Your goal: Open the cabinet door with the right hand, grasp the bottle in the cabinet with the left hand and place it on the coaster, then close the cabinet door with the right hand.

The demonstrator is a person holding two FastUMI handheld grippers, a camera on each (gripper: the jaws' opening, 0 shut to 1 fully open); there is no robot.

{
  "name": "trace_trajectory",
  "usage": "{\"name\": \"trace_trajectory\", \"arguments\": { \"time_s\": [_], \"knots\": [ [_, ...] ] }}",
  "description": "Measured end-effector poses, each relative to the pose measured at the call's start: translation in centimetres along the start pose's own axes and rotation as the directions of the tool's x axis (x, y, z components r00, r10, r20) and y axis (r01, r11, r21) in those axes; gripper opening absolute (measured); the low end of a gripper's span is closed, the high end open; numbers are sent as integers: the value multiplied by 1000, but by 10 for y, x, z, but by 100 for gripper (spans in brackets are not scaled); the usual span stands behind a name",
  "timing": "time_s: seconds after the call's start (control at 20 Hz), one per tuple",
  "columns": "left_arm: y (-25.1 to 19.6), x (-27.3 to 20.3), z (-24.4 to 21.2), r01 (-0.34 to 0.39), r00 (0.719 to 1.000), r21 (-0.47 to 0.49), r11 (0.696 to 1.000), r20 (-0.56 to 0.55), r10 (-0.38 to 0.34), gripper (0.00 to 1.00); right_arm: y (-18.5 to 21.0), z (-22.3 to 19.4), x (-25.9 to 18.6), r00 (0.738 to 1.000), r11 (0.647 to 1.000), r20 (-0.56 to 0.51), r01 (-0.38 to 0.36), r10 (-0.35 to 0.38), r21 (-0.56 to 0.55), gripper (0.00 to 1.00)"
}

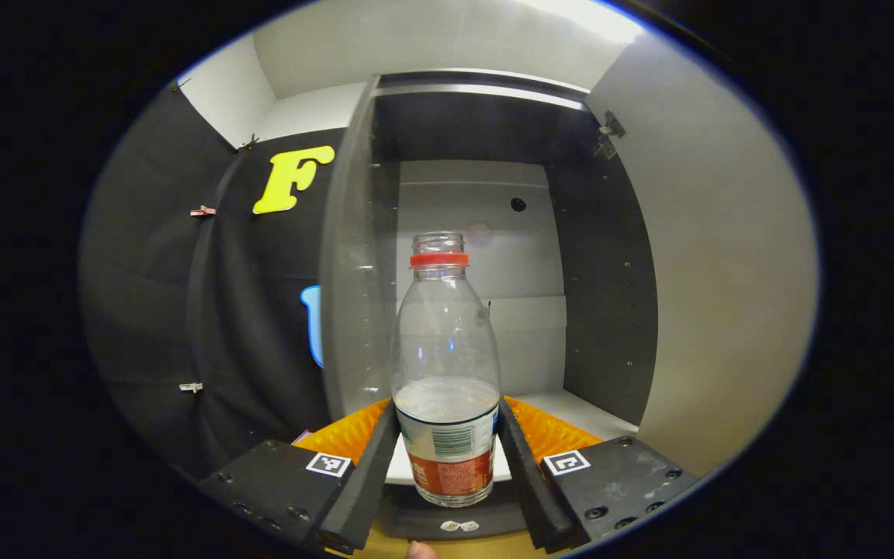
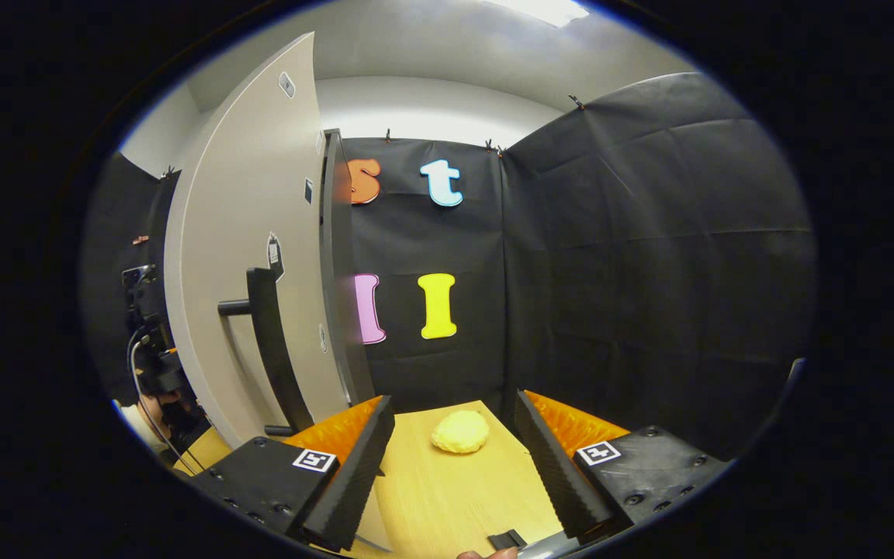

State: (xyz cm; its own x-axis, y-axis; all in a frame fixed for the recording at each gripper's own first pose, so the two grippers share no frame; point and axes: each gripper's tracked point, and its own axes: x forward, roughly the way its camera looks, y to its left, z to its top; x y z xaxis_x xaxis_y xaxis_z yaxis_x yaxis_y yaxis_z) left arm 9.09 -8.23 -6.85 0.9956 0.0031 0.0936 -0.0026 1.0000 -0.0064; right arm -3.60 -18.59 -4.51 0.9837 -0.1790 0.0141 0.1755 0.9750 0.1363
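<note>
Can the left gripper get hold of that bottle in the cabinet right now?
Probably yes. The cabinet door is swung open, and the bottle stands upright between the left gripper's spread fingers, with nothing in front of it. Whether the fingers touch it already is hard to tell.

Shelf and table, as you see them

Your bottle (image 1: pixel 445 373) stands upright on the pale cabinet shelf (image 1: pixel 571 411); on the wooden table (image 2: pixel 447 489) a yellow coaster (image 2: pixel 460 432) lies flat.

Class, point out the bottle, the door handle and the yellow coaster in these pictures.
bottle (image 1: pixel 445 341): left gripper view, on its clear body.
door handle (image 2: pixel 275 341): right gripper view, on its vertical bar.
coaster (image 2: pixel 460 432): right gripper view, on its top.
</note>
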Motion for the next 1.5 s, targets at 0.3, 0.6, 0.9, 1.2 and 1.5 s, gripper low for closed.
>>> {"name": "trace_trajectory", "arguments": {
  "time_s": [0.3,0.6,0.9,1.2,1.5],
  "knots": [
    [32,-66,-21,4,1000,12,1000,20,-4,75,5,-10,5,999,998,-13,32,-33,-61,97],
    [51,-111,-69,35,999,-43,998,-1,-35,76,24,11,1,998,999,61,6,-3,-52,97],
    [52,-154,-139,122,992,-42,992,-33,-123,76,30,33,-6,991,996,132,8,4,-88,96],
    [58,-190,-216,164,982,-34,986,-90,-167,76,20,33,-7,994,998,102,31,-26,-48,95],
    [75,-198,-285,151,979,2,989,-136,-149,76,27,25,-9,998,998,57,26,-23,-55,95]
  ]
}}
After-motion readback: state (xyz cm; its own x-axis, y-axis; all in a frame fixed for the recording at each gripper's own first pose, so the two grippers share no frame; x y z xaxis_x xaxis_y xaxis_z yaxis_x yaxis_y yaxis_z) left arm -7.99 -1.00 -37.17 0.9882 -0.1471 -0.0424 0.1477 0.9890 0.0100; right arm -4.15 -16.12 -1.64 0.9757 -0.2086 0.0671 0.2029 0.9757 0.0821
